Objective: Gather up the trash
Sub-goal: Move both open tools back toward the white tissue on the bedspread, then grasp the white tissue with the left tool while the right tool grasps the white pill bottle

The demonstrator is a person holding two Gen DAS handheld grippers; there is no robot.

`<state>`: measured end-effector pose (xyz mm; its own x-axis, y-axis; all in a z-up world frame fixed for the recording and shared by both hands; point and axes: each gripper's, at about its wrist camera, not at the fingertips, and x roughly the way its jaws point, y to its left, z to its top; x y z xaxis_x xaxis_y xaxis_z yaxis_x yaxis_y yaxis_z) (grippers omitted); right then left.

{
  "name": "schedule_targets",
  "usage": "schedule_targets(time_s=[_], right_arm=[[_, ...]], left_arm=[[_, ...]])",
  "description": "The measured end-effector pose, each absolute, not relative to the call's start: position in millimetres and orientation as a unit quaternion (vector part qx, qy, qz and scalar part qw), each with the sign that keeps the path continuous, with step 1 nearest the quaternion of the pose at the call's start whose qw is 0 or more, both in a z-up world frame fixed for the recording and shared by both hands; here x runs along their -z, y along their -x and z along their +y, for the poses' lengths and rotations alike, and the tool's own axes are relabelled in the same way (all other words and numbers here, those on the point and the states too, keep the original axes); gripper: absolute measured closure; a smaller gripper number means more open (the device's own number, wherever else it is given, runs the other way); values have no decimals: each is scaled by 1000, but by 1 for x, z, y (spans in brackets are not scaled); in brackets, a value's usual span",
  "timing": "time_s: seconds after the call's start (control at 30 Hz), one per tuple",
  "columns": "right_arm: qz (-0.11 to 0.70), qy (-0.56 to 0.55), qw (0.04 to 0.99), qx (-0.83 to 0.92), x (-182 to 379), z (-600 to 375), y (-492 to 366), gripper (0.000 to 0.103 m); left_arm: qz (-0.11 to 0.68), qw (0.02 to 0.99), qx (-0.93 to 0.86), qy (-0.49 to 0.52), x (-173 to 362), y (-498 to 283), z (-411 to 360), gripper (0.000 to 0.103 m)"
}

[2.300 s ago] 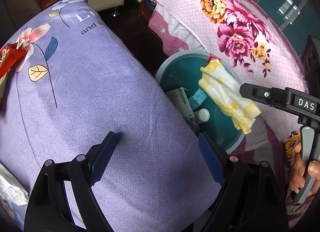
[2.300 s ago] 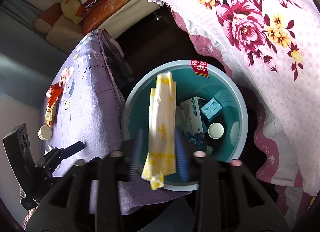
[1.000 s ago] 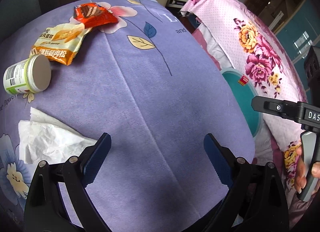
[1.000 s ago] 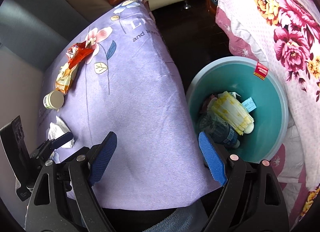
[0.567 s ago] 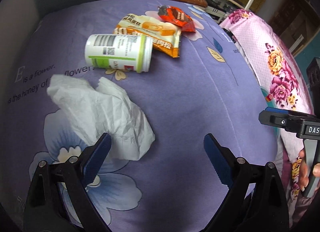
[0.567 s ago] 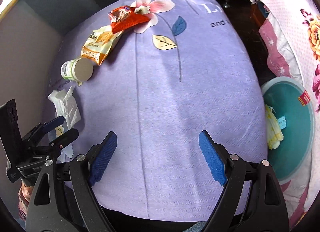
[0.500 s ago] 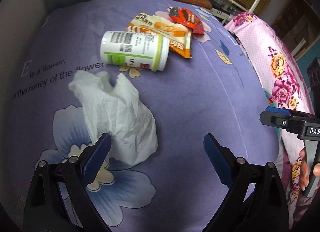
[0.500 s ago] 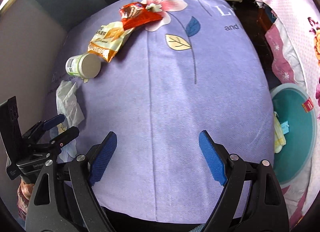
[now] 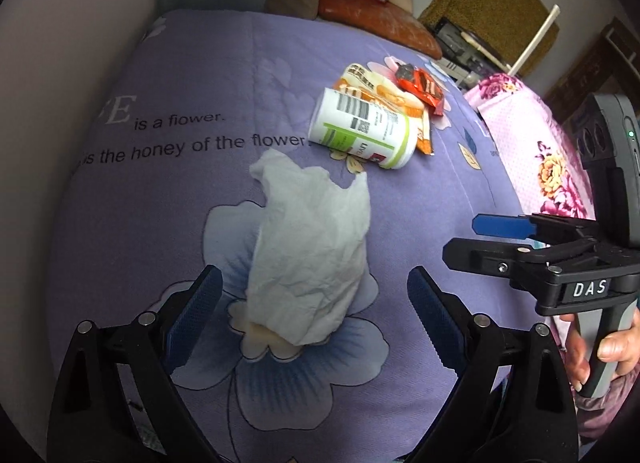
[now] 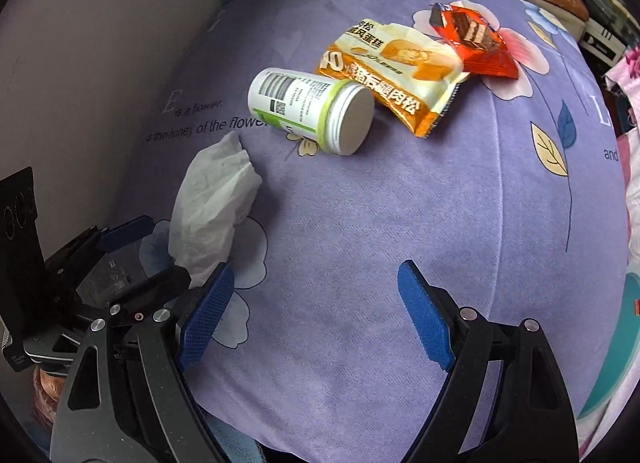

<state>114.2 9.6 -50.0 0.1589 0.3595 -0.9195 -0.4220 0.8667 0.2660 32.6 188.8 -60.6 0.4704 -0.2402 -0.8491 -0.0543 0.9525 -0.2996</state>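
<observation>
A crumpled white tissue lies on the purple flowered cloth. My left gripper hovers open right over its near end, the tissue lying between the blue pads without contact. Beyond it a white bottle with a green band lies on its side, then an orange snack wrapper and a red wrapper. My right gripper stands open over bare cloth, empty, right of the tissue and nearer than the bottle, orange wrapper and red wrapper.
The teal bin shows only as a sliver at the right edge, below the cloth's side. A pink flowered cover lies to the right. Cushions and a sofa stand behind. A person's hand holds the right gripper's handle.
Both grippers swung away from the bin and across the cloth to the left. The tissue now sits between my left pads; the bottle and wrappers have come close in the right wrist view.
</observation>
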Motion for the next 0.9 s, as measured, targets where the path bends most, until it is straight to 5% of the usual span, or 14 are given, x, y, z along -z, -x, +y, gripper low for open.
schedule_targets(time_s=[0.37,0.43,0.6,0.9], right_arm=[[582,107,777,-215,34,-2,-129,23],[575,121,780,-214,28,-5,-137,23],[563,159,778,-231,17,8,-153,23],[522,279,751,-292,22,81,-168,23]], left_arm=[[528,843,36,93,87,-63,173,9],[530,842,37,92,92,-65,171,19],[527,844,24,92,92,-66,179,68],[526,838,0,145,90,-61,223,70]])
